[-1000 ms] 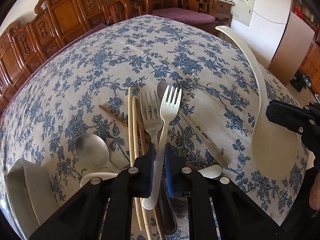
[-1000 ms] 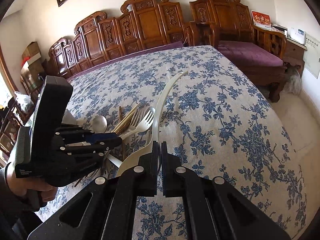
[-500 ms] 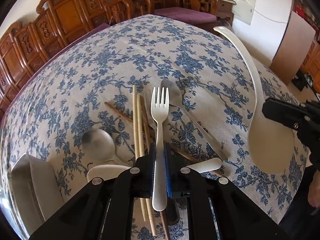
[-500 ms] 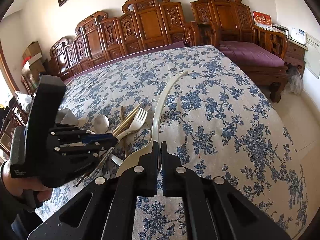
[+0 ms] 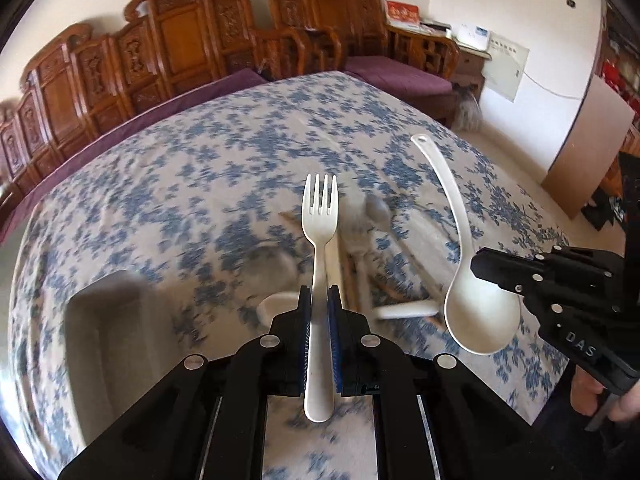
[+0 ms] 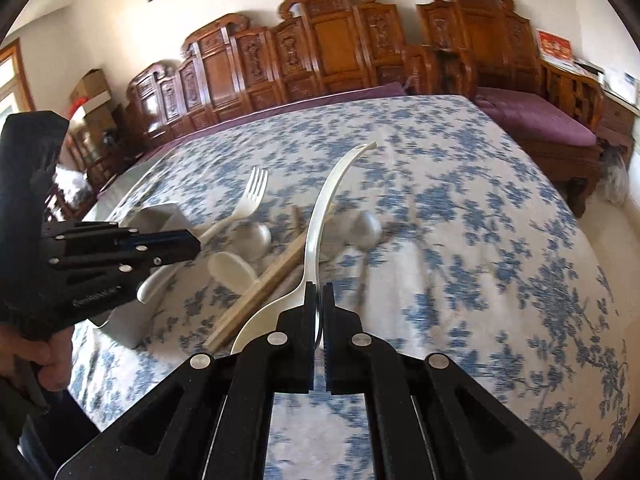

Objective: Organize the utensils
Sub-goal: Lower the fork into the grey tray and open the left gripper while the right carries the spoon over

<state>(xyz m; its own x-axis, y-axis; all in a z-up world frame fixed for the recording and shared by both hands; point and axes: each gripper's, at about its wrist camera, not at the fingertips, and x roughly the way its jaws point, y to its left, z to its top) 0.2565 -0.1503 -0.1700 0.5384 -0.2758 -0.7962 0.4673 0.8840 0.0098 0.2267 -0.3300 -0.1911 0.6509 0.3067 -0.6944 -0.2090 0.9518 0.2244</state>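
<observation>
My left gripper [image 5: 319, 300] is shut on a white plastic fork [image 5: 319, 216], tines pointing away, held above the table; it also shows in the right wrist view [image 6: 248, 200]. My right gripper [image 6: 318, 292] is shut on the bowl edge of a long white ladle-like spoon [image 6: 324, 204], also seen in the left wrist view [image 5: 476, 312]. Below lie wooden chopsticks [image 6: 264, 284], metal spoons [image 6: 366, 226] and a white ceramic spoon [image 6: 230, 270] in a loose pile on the floral cloth.
A grey utensil holder [image 5: 108, 340] stands at the table's left, also in the right wrist view [image 6: 160, 216]. Carved wooden chairs [image 6: 320, 48] line the far side. The blue-flowered tablecloth [image 6: 460, 208] stretches to the right.
My left gripper has lifted the white fork up off the pile and swung left. The right gripper with the white spoon has risen slightly. The scene is blurred by motion.
</observation>
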